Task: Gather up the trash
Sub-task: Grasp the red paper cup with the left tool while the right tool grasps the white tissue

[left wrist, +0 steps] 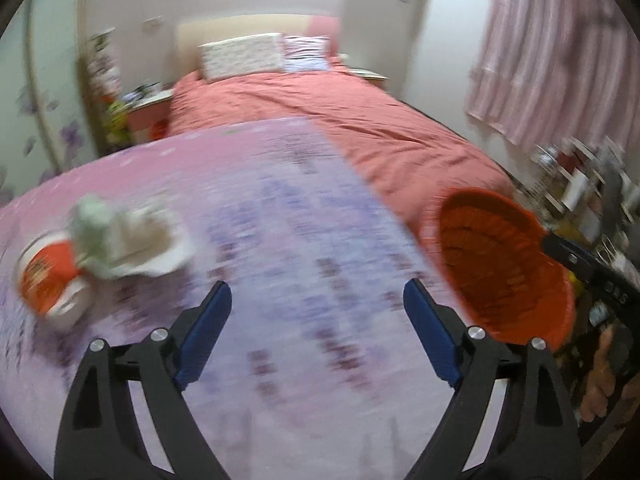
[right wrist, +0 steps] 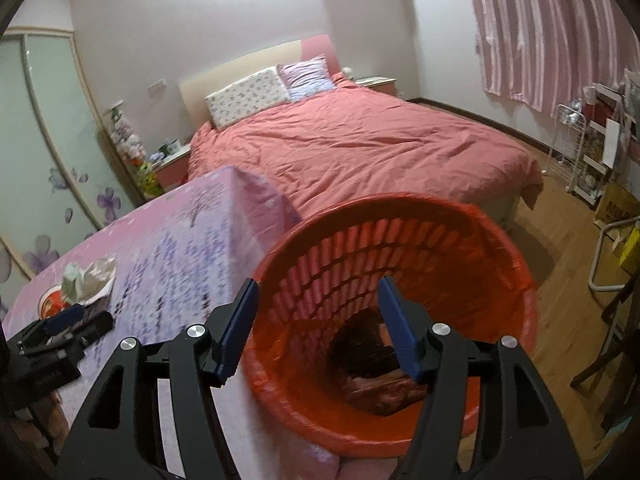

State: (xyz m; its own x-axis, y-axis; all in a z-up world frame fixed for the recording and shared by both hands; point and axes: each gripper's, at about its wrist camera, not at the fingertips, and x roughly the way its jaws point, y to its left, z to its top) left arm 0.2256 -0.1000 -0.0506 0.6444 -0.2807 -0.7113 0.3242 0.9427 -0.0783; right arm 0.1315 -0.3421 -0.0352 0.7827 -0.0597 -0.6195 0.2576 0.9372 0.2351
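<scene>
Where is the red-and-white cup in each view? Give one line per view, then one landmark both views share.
Left wrist view: the cup lies on its side at the far left, on the purple tablecloth, with crumpled paper against it.
Right wrist view: the cup sits at the lower left edge, partly hidden by the paper and the left gripper.
Shared landmark: the orange basket.

Left tongs (left wrist: 318, 295) gape empty over tablecloth (left wrist: 280, 220); blurred cup (left wrist: 48, 284), perhaps tissues (left wrist: 120, 236).

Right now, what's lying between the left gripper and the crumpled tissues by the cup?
Nothing: in the left wrist view only bare purple tablecloth separates the open left gripper from the crumpled tissues resting against the tipped cup.
</scene>
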